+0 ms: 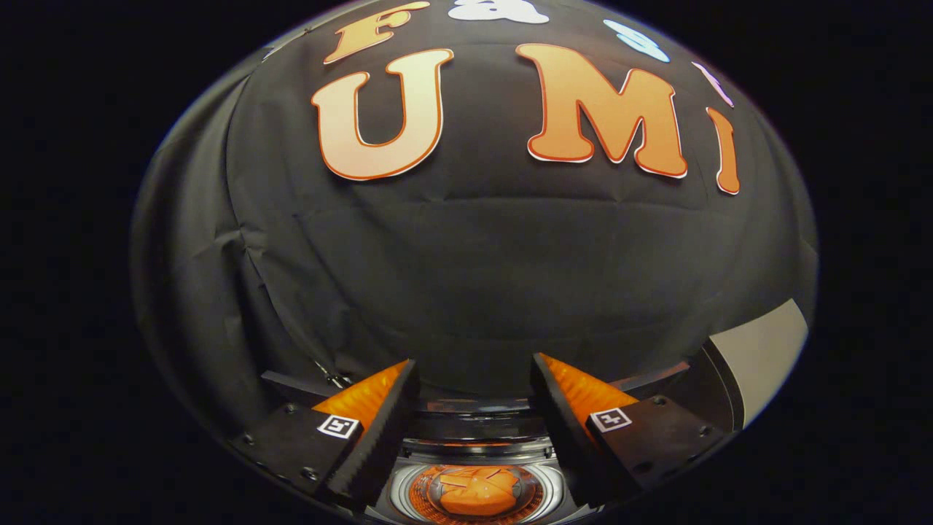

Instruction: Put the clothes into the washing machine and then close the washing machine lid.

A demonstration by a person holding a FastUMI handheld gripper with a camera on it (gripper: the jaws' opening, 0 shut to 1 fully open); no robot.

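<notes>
My gripper [474, 362] is open, its fingers spread wide with nothing between them. It hangs above a small top-loading washing machine [399, 490], whose round drum opening shows low between the fingers. An orange piece of clothing [477, 492] lies crumpled inside the drum. Just beyond the opening a dark glossy band [474, 426] runs across, which looks like the machine's lid standing raised; I cannot tell its exact angle. The fingers touch neither the clothing nor the machine.
The booth's black cloth wall [474, 277] rises close behind the machine. A pale grey panel [762, 357] stands off to the right of the right finger.
</notes>
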